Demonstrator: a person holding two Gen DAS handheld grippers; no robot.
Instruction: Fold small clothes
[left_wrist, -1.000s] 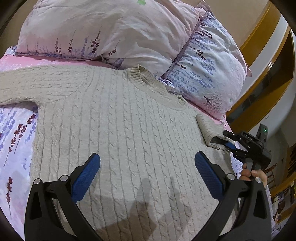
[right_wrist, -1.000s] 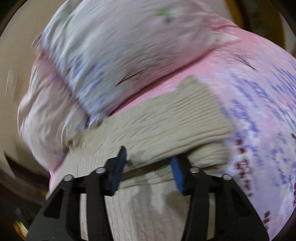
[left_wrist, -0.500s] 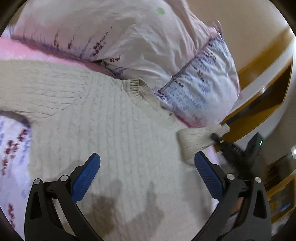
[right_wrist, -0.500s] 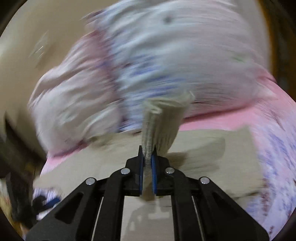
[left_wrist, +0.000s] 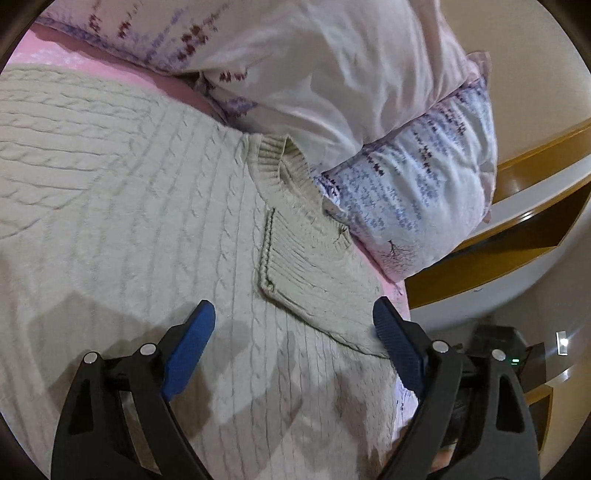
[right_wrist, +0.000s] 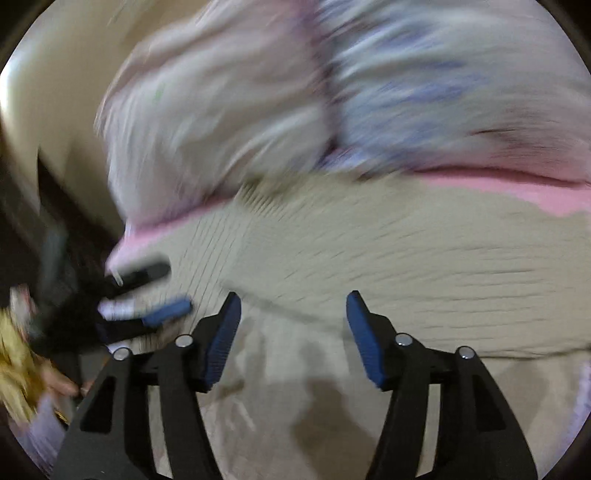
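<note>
A beige cable-knit sweater (left_wrist: 129, 221) lies flat on the bed, its ribbed collar (left_wrist: 280, 166) against the pillows. One sleeve is folded across the chest, and its ribbed cuff (left_wrist: 284, 251) rests just below the collar. My left gripper (left_wrist: 291, 314) hovers over that folded sleeve; its jaws are wide and closing, and the pads press on nothing. My right gripper (right_wrist: 293, 299) hangs above the sweater (right_wrist: 406, 258) in a blurred view, jaws opening with nothing between them. The left gripper (right_wrist: 159, 291) also shows at the left of the right wrist view.
Two floral pillows (left_wrist: 332, 74) (left_wrist: 424, 192) lie at the head of the bed, just beyond the collar. A strip of pink sheet (left_wrist: 391, 273) runs beside the sweater's right edge. Wooden furniture (left_wrist: 517, 240) stands past the bed on the right.
The right gripper shut on the sleeve cuff, carried it over the sweater's chest and let it go. The left gripper moved closer to the collar and rolled.
</note>
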